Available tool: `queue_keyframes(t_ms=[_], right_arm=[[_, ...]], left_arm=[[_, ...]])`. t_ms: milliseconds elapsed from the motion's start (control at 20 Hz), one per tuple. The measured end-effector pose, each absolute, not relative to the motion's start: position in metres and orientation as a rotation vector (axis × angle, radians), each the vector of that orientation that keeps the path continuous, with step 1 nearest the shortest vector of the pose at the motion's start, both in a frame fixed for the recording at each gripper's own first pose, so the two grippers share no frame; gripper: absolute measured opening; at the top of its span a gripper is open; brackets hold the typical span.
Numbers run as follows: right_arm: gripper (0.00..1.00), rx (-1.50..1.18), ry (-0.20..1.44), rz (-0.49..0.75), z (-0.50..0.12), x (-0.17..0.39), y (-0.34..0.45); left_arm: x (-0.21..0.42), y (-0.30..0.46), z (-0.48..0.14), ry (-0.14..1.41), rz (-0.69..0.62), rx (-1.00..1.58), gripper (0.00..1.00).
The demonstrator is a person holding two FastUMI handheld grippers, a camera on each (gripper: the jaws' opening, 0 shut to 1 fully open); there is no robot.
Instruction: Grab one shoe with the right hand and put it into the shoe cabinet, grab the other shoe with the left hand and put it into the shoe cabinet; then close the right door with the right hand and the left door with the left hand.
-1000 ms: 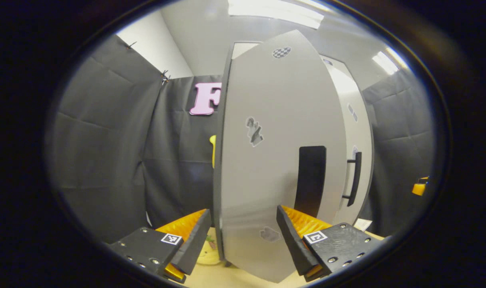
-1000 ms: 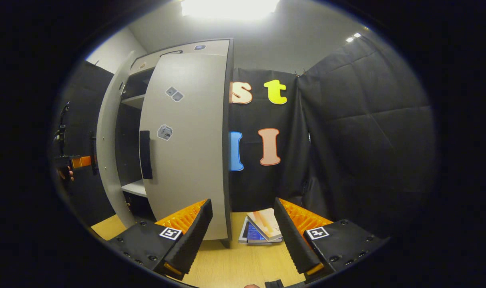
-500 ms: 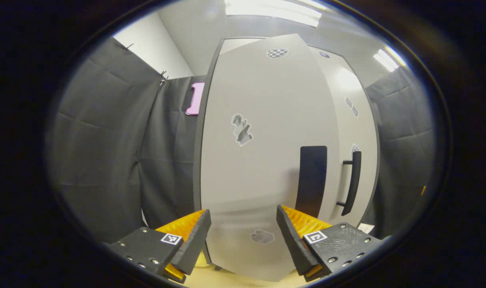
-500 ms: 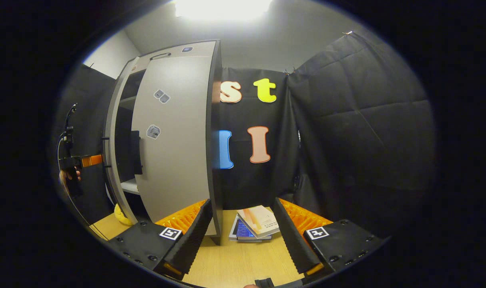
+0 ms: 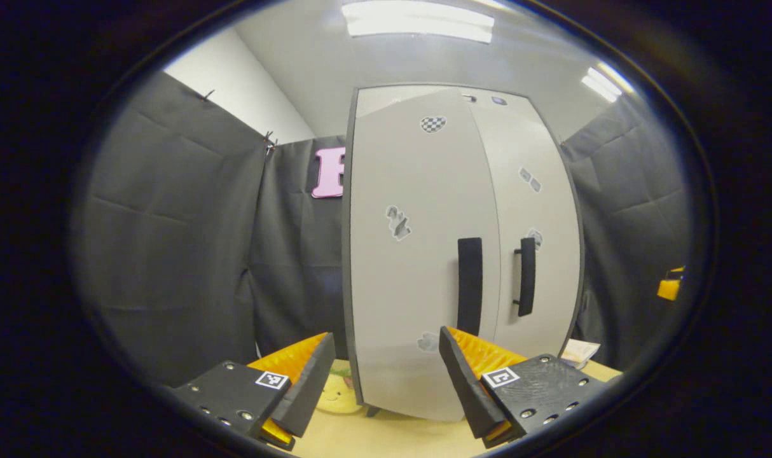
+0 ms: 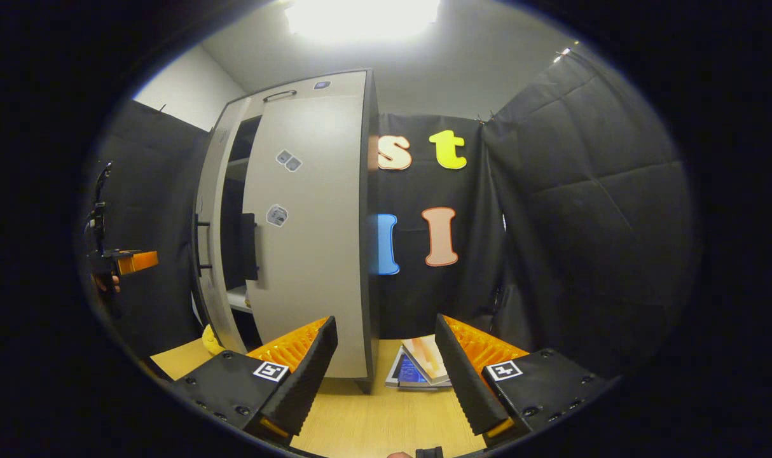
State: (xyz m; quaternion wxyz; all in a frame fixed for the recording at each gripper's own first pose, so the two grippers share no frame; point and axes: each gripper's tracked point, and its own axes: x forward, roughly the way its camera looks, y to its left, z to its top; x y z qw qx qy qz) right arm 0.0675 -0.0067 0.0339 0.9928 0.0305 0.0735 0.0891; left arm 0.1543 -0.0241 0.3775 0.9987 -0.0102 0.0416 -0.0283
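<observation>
Since a second ago I see the left door (image 5: 418,254) has swung from well open to nearly flush with the right door (image 5: 532,222) in the left gripper view, and my left tongs (image 5: 386,375) have backed away from it, so the whole shoe cabinet (image 5: 462,254) front now fits in that view. The left tongs stand wide open with nothing between them, clear of the door face. The two dark handles (image 5: 469,286) sit side by side near the seam between the doors. In the right gripper view the right door (image 6: 316,242) still stands a little ajar, with a dark gap and a shelf edge (image 6: 236,298) visible between it and the left door (image 6: 213,242), so from this side I cannot say the cabinet is fully shut. My right tongs (image 6: 386,375) are also spread wide and empty, hovering over the wooden surface (image 6: 360,420) in front of the cabinet's right corner. A small stack of books (image 6: 418,366) lies on the surface just right of the cabinet, near the back edge. A yellow object (image 6: 211,340) sits at the cabinet's left foot; I cannot tell what it is. The shoes are hidden from me.
</observation>
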Motion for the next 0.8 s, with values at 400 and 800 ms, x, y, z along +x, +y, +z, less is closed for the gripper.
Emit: queue_keyframes(t_ms=[400,800], right_arm=[[0.97,0.026,0.089,0.181,0.04,0.021,0.029],[0.97,0.022,0.095,0.178,0.036,-0.013,0.064]], left_arm=[[0.092,0.003,0.373,0.072,-0.066,0.017,0.94],[0.06,0.012,0.375,0.048,-0.088,0.055,0.94]])
